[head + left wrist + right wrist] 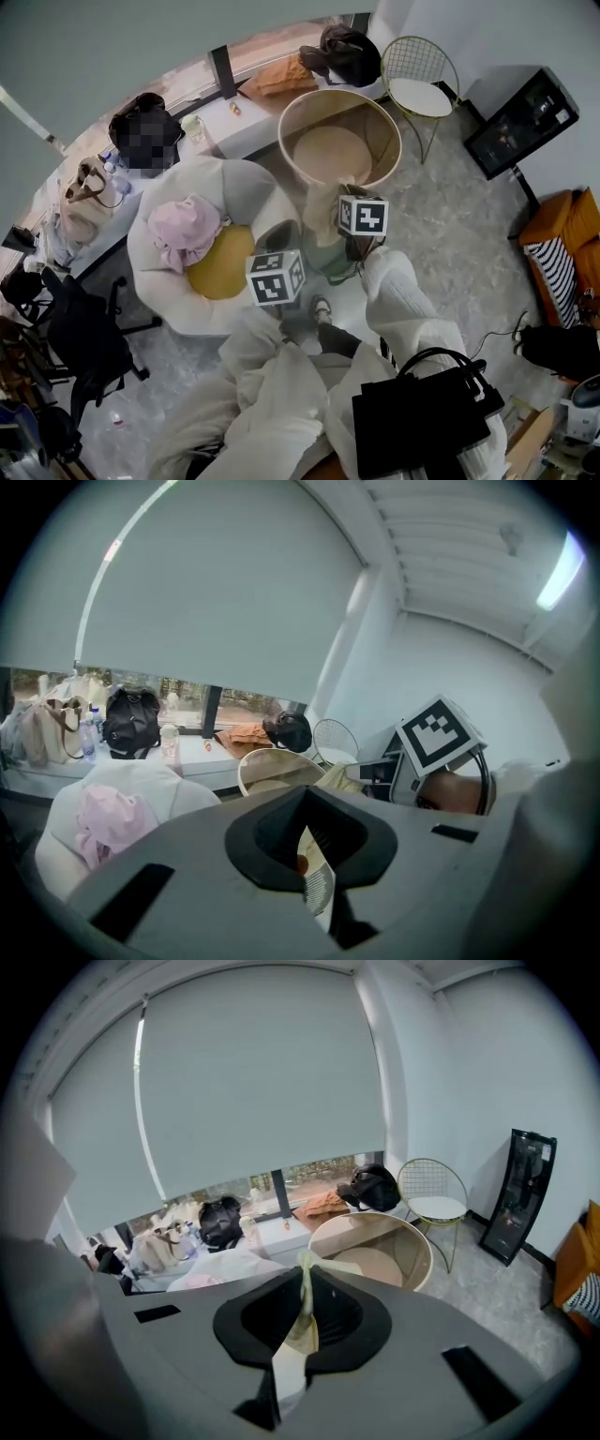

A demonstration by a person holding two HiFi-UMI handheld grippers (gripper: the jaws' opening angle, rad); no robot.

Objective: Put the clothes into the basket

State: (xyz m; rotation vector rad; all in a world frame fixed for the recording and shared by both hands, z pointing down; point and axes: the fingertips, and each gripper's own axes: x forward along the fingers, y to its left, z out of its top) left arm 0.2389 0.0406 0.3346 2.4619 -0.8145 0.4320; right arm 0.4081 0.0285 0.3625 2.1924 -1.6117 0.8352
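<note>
Over by the window on the left, a beige handbag (pixel 86 202) and a black bag (pixel 142 127) sit on the long sill (pixel 234 120). Just this side of them stands a round white armchair (pixel 155 274) with a crumpled pink garment (pixel 186 228) on its seat, touching a yellow cushion (pixel 221 263).

Next along is the left gripper (pixel 315 874), its marker cube beside the chair's right rim. Its jaws are pressed together on a pale ribbed edge of the garment (pixel 328 255) — a soft cream-and-green piece that hangs between the two tools, close to the basket's near wall but not inside it. The right gripper (pixel 301 1324) sits a little nearer the basket. Its jaws are likewise pinched tight on a thin fold of the same cloth, which runs up out of them as a narrow strip.

Just beyond it is the basket (pixel 386 131), a tall round beige tub with its pale bottom in plain view. Further right stands a wire chair (pixel 419 94) with a white seat, then a black panel (pixel 520 120) against the wall — and at the far edge an orange sofa (pixel 567 220) bearing a striped cushion (pixel 553 267)
</note>
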